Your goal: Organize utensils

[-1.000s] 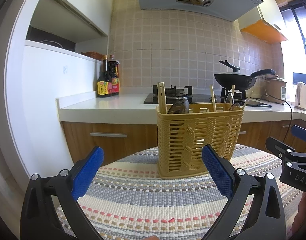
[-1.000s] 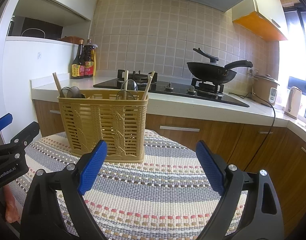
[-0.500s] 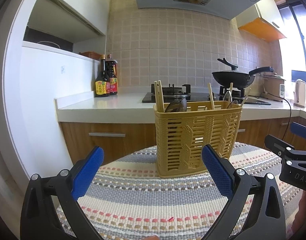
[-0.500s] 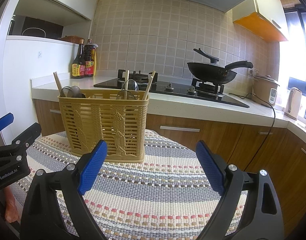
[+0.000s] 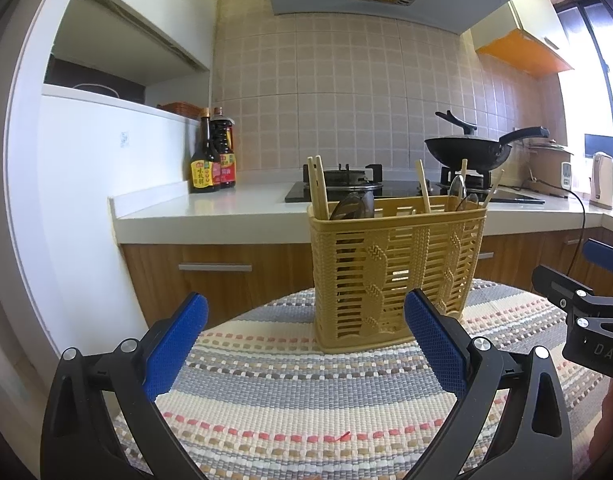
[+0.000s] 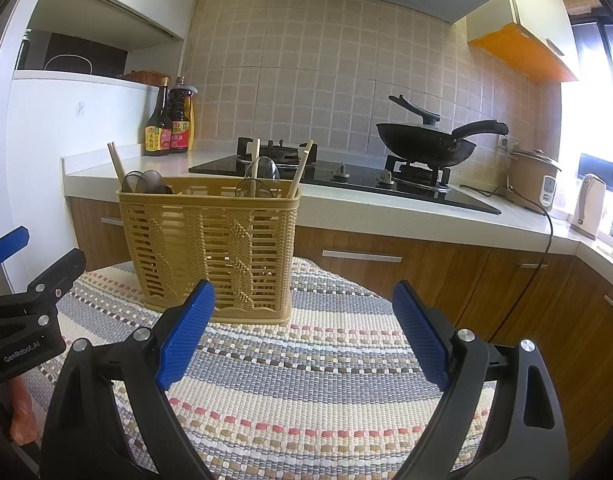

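A yellow plastic utensil basket (image 5: pixel 394 268) stands on a striped woven mat (image 5: pixel 306 400); it also shows in the right wrist view (image 6: pixel 210 248). Wooden chopsticks (image 5: pixel 318 186) and dark spoons (image 5: pixel 352 206) stand in its left end. More chopsticks (image 5: pixel 422 192) and spoons (image 5: pixel 456 190) stand in its right end. My left gripper (image 5: pixel 304 342) is open and empty, in front of the basket. My right gripper (image 6: pixel 302 328) is open and empty, in front of the basket's right side. Each gripper shows at the edge of the other's view.
Behind the mat runs a white counter (image 5: pixel 210 208) over wooden drawers. Two sauce bottles (image 5: pixel 212 152) stand at its left. A gas hob carries a black wok (image 6: pixel 426 140). A rice cooker (image 6: pixel 532 178) and a kettle (image 6: pixel 590 204) stand far right.
The left gripper has tilted up and back slightly, so the basket sits a little higher in its view. The right view is almost unchanged. Both stay open.
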